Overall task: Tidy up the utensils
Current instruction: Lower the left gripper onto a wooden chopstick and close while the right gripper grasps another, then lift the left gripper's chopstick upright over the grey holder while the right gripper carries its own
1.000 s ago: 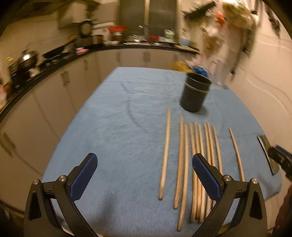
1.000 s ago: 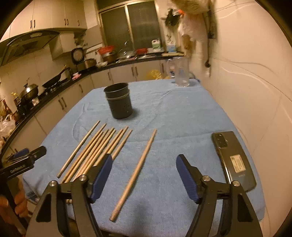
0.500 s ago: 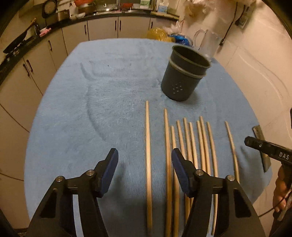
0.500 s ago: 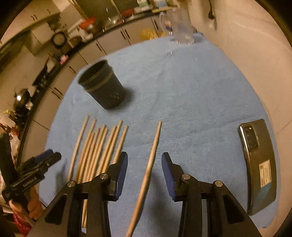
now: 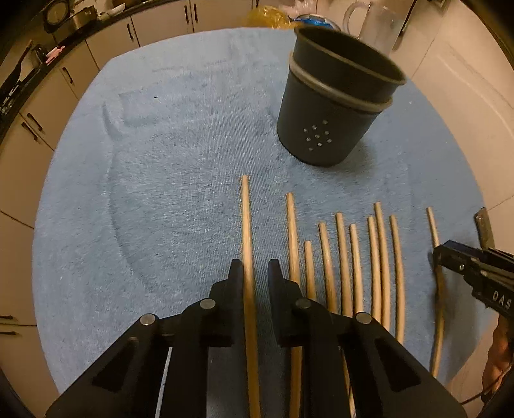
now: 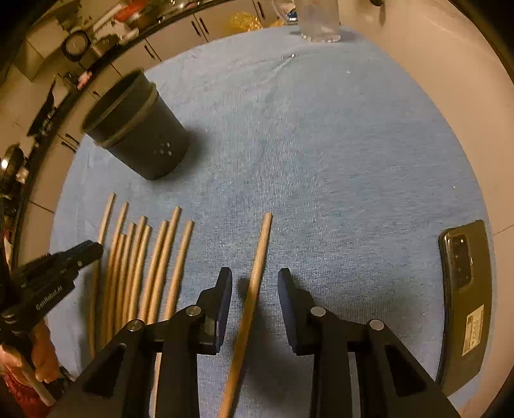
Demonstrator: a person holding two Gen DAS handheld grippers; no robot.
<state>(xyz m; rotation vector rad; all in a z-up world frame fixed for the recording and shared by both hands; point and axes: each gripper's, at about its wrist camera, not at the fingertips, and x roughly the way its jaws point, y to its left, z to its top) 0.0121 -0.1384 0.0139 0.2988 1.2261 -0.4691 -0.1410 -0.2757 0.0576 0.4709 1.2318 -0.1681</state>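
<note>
Several wooden chopsticks lie side by side on a blue cloth (image 5: 160,180). A dark grey utensil cup (image 5: 334,106) with small holes stands beyond them; it also shows in the right wrist view (image 6: 138,135). My left gripper (image 5: 255,271) is low over the cloth, its jaws narrowed around the leftmost chopstick (image 5: 245,225) with a small gap still showing. My right gripper (image 6: 255,279) is low too, its jaws part open astride the separate rightmost chopstick (image 6: 260,250), not touching it. The bunch of chopsticks (image 6: 151,257) lies to its left.
A dark phone (image 6: 465,289) lies at the cloth's right edge. A clear glass jug (image 6: 318,19) stands at the far edge near the wall. Kitchen cabinets and a cluttered counter run along the left and back. The other gripper shows at each view's side.
Both grippers have dropped lower toward the cloth and forward. Both pairs of jaws have narrowed, each around one chopstick: the left around the leftmost, the right around the rightmost.
</note>
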